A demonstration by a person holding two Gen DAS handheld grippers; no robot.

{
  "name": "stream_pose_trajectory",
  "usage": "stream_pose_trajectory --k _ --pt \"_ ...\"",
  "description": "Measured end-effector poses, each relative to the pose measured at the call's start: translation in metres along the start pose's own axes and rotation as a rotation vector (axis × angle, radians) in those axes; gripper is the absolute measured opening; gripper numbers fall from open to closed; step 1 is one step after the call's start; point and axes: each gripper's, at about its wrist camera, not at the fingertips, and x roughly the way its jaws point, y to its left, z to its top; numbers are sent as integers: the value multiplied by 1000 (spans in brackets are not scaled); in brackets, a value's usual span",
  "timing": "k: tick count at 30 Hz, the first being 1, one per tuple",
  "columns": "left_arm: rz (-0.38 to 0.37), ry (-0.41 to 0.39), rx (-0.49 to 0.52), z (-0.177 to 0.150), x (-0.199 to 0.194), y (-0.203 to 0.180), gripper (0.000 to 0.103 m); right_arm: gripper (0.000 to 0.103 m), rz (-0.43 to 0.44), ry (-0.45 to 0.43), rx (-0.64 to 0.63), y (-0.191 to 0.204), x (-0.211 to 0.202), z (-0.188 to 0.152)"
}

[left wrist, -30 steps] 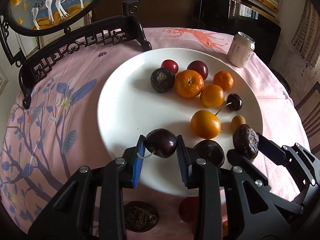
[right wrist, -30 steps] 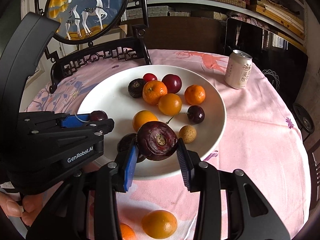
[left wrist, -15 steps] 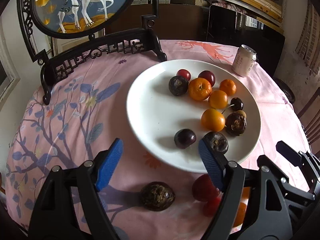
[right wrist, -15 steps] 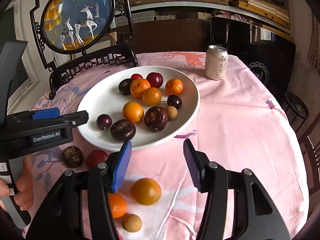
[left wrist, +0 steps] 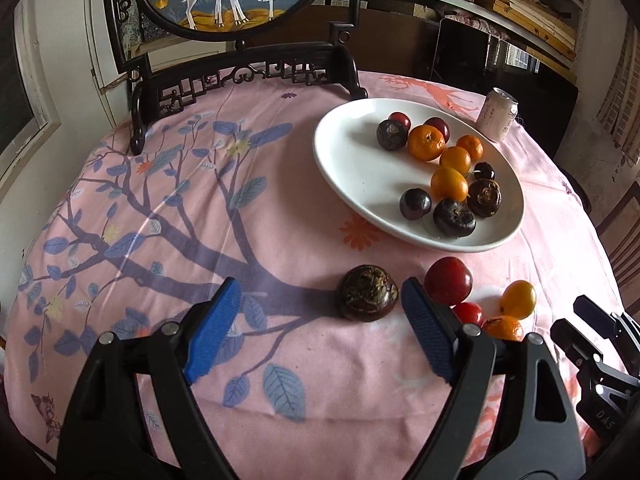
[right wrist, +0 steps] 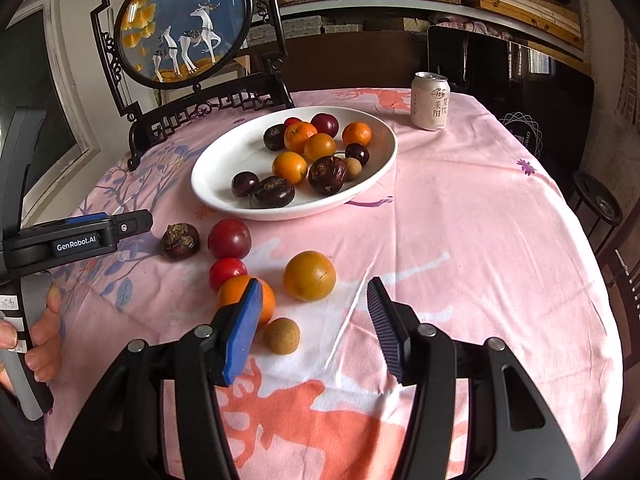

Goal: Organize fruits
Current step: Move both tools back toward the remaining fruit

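Nearest in the right wrist view, the right gripper hangs low over the pink tablecloth with its tongs wide apart and nothing between them. The gap faces the loose fruit, which suggests it is lining up for the next pick. Just beyond its left pad lie a small tan longan and a mandarin, partly hidden behind that pad. A yellow-orange fruit sits a little farther, almost centred in the gap and probably the easiest grab.

Left of these, a small red cherry tomato touches the mandarin, with a larger red plum just behind it. A dark water chestnut rests alone on the cloth. In the left wrist view it lies just ahead of the left gripper, nearer the right-hand pad. That gripper's tongs are also spread and empty, seemingly aimed to close on it.

Farther off stands the white plate, the likely collecting spot. It already holds oranges, dark chestnuts and red and purple fruit, clustered toward its right and far side. Its near-left part is bare, leaving room for the six pieces on the cloth.

Beyond the plate to the right stands a drink can. At far left, a carved dark stand carries a round deer painting.
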Motion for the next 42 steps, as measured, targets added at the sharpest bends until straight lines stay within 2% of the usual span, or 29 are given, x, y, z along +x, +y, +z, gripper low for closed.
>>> stream_pose_trajectory --k 11,21,23,24,27,30,31,42 --pt "-4 19 12 -23 2 1 84 54 15 65 -79 22 9 -22" --pt "-34 50 16 -26 15 3 84 54 -12 95 -113 35 26 -23" --pt "-36 61 14 -27 18 4 84 50 -31 117 -124 35 31 -26" --pt "-38 66 13 -27 20 5 84 42 -36 136 -133 35 34 -27" --pt "-38 78 13 -27 24 4 84 33 -33 129 -143 35 35 -27" --pt "-32 85 21 -28 26 3 84 29 -18 122 -131 32 35 -27" --pt "-31 88 22 -28 27 2 84 24 -19 120 -124 30 36 -26" --pt "10 120 72 -22 49 -18 84 24 33 122 -70 16 30 -27"
